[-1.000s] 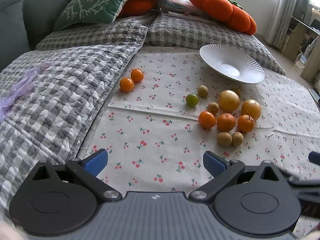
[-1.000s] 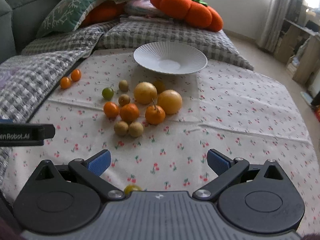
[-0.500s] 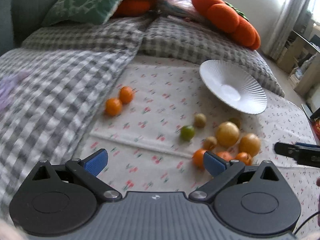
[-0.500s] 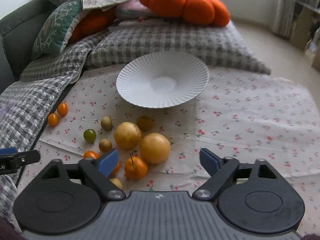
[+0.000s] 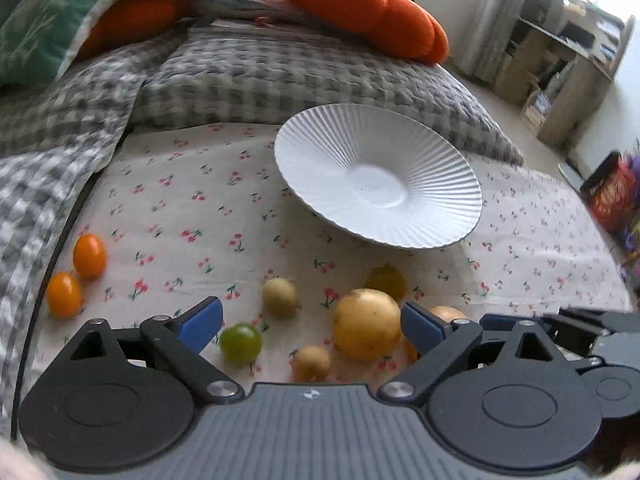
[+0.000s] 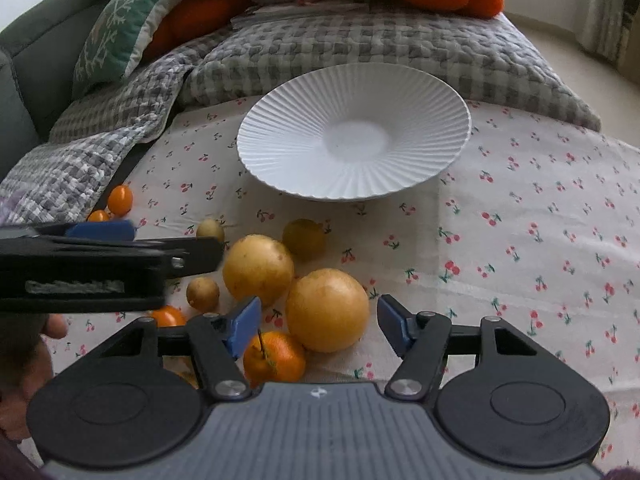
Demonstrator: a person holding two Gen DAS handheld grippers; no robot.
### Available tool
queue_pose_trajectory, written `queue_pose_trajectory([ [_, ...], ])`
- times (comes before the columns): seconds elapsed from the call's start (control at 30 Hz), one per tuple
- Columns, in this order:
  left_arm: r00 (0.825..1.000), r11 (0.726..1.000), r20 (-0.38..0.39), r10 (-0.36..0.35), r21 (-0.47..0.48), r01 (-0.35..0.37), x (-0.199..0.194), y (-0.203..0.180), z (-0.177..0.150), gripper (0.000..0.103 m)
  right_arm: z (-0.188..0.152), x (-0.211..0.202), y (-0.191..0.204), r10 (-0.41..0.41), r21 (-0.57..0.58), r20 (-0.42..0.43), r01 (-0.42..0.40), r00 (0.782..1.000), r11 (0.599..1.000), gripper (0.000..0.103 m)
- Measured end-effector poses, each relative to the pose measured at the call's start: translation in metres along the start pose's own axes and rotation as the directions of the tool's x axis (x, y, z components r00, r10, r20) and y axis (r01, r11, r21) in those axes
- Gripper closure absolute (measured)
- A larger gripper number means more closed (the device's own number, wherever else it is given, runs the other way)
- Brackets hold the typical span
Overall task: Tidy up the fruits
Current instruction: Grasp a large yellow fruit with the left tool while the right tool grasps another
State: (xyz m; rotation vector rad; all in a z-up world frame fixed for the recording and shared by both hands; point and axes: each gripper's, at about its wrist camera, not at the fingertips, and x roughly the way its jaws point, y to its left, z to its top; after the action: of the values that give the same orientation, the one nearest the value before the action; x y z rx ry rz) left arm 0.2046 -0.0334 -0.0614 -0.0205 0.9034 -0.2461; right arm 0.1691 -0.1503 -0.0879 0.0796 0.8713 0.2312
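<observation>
Left wrist view: my left gripper (image 5: 310,322) stands wide, its jaws having just closed a little, and it grips nothing. Between the blue pads lie a green fruit (image 5: 240,342), a small tan fruit (image 5: 311,363) and a large yellow fruit (image 5: 367,324); I see no pad pressing on any of them. Another small tan fruit (image 5: 280,297) lies just beyond. Two small orange fruits (image 5: 76,276) sit well apart at the left edge of the cherry-print cloth (image 5: 192,200). The white ribbed plate (image 5: 320,152) rests on the cloth beyond the cluster, with no fruit in it.

Right wrist view: my right gripper (image 6: 318,326) is about half open, its jaws having just been closing. A large yellow-orange fruit (image 6: 327,310) sits between the pads, with gaps showing on both sides, so it is not gripped. A stemmed tangerine (image 6: 276,358) lies just beside the left pad. The left gripper's body crosses the frame at left, covering part of the cluster. The plate is beyond the fruit, clear of both tools.
</observation>
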Motion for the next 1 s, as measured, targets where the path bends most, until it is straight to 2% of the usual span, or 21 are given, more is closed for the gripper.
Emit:
queue_pose_trajectory([
  [0.23,1.0,1.0,-0.012,-0.013,0.024,0.014,0.012,0.006,0.001,0.018,0.0,0.016,0.008,-0.056,-0.067,-0.018,0.055,0.998,0.996,0.048],
  [0.3,1.0,1.0,-0.015,-0.012,0.027,0.012,0.015,0.006,0.001,0.018,-0.001,0.016,0.008,-0.077,-0.079,-0.019,0.075,0.997,0.994,0.057],
  [0.33,1.0,0.999,-0.016,-0.015,0.028,0.016,0.015,0.006,0.001,0.018,-0.001,0.016,0.007,-0.079,-0.081,-0.021,0.077,0.997,0.994,0.057],
  [0.6,1.0,0.997,0.009,-0.005,0.072,0.005,0.01,0.001,-0.001,0.018,0.002,0.009,0.002,-0.057,-0.004,-0.029,0.057,0.998,0.998,0.059],
  [0.93,0.999,0.993,0.047,-0.001,0.115,-0.004,0.007,-0.002,-0.001,0.02,0.006,-0.005,-0.022,-0.094,0.123,-0.036,0.098,0.995,0.988,0.059],
  [1.0,0.999,0.994,0.043,-0.024,0.106,0.02,0.008,-0.001,-0.001,0.021,0.008,-0.011,-0.033,-0.097,0.169,-0.023,0.099,0.995,0.981,0.059],
])
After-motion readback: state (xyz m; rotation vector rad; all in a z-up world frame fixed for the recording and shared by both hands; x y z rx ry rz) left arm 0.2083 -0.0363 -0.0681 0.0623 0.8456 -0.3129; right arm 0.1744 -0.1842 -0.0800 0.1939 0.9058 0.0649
